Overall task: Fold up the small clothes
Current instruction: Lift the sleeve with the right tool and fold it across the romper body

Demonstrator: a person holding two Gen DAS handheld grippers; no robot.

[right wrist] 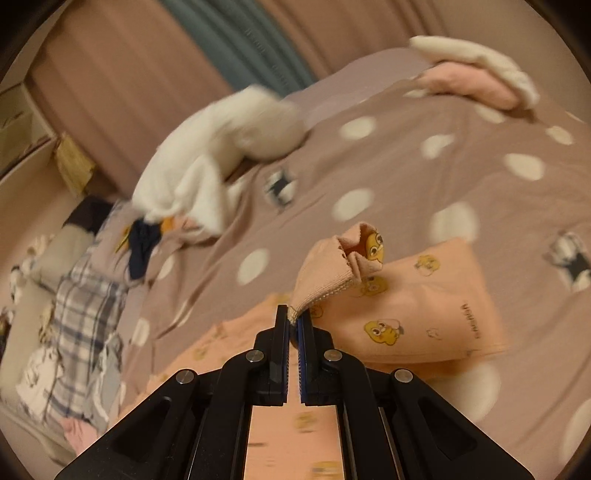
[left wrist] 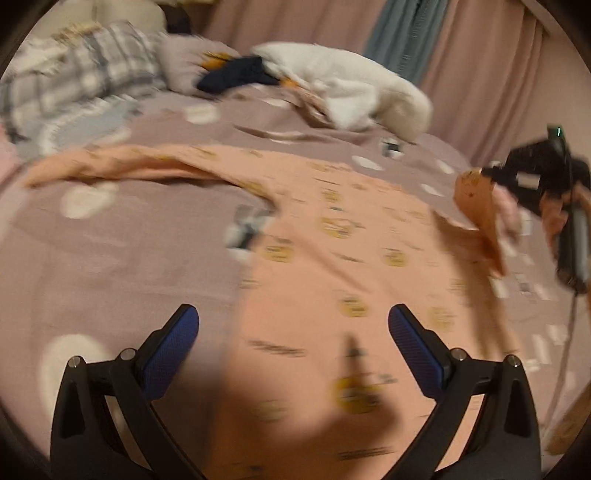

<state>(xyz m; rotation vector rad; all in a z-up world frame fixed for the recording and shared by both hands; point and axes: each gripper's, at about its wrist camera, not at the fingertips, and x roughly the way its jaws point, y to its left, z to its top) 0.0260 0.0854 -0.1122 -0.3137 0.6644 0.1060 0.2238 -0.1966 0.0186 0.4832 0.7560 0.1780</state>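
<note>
Peach garment [left wrist: 332, 258] spread flat on the bedcover [left wrist: 110, 258], directly beneath and ahead of the left gripper [left wrist: 293, 321]. Soft knit cotton, printed all over with small yellow cartoon faces and short dark lines of lettering, too blurred in the left view to read. Left jaws spread wide, blue textured pads [left wrist: 173, 350] apart, nothing between them, hovering tilted downward over the cloth.

Clamped tight in the right gripper [right wrist: 293, 317]: a ribbed cuff [right wrist: 325, 273] of the same peach garment [right wrist: 413, 306], pinched at its very edge between the closed blue pads. Cuff lifted clear of the bed, hollow opening facing away, one yellow cartoon face visible just at the mouth. Sleeve panel hanging below and to the right, bearing more yellow figures and a vertical word along one edge, not legible. Same grip seen from the left view: right gripper [left wrist: 517, 181] raised at the right side, peach fabric drooping from it toward the bed.

Farther off, mauve bedcover dotted with large cream spots and a few small black-and-white figures. Beyond the garment, a white fluffy plush toy [left wrist: 351, 92] lying on its side, a dark navy cloth [left wrist: 236, 74] just beside it. Grey-and-white plaid fabric [left wrist: 92, 70] heaped at the far left. Pink curtain [left wrist: 480, 74] with a teal panel [left wrist: 402, 33] behind the bed.
</note>
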